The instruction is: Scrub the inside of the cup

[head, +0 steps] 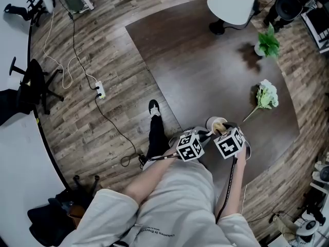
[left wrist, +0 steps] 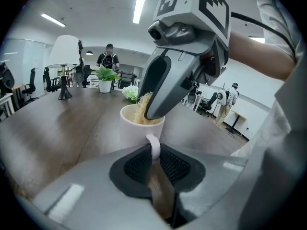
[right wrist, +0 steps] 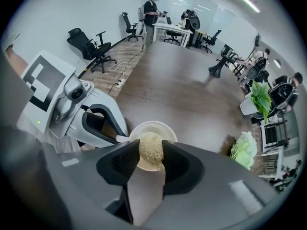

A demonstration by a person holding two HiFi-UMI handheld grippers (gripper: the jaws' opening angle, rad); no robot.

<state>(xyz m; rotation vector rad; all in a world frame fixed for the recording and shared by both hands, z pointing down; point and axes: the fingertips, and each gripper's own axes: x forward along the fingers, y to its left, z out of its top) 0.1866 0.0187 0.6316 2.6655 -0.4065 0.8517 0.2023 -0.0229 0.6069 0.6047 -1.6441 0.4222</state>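
The white cup stands upright on the dark table, near the edge closest to the person. Its handle points back toward the left gripper. That gripper's ribbed black pads are closed on the handle from both sides, so the cup body sits just beyond its jaw tips.

A tan, fibrous scrubber is pinched between the jaws of the right gripper. This gripper comes at the cup from above, tilted, with its tips at the mouth. In the left gripper view the scrubber dips inside the rim and touches the near inner wall. In the right gripper view the wad covers most of the opening, leaving an arc of pale rim visible past it. From the head view, the two marker cubes sit side by side just short of the cup, the left one to its left and the right one almost over it.

Farther out on the table a bunch of white flowers lies on its side to the right. A small green plant in a white pot and a white-shaded lamp stand well apart at the far end. To the left, a power strip and its cable lie on the wooden floor.
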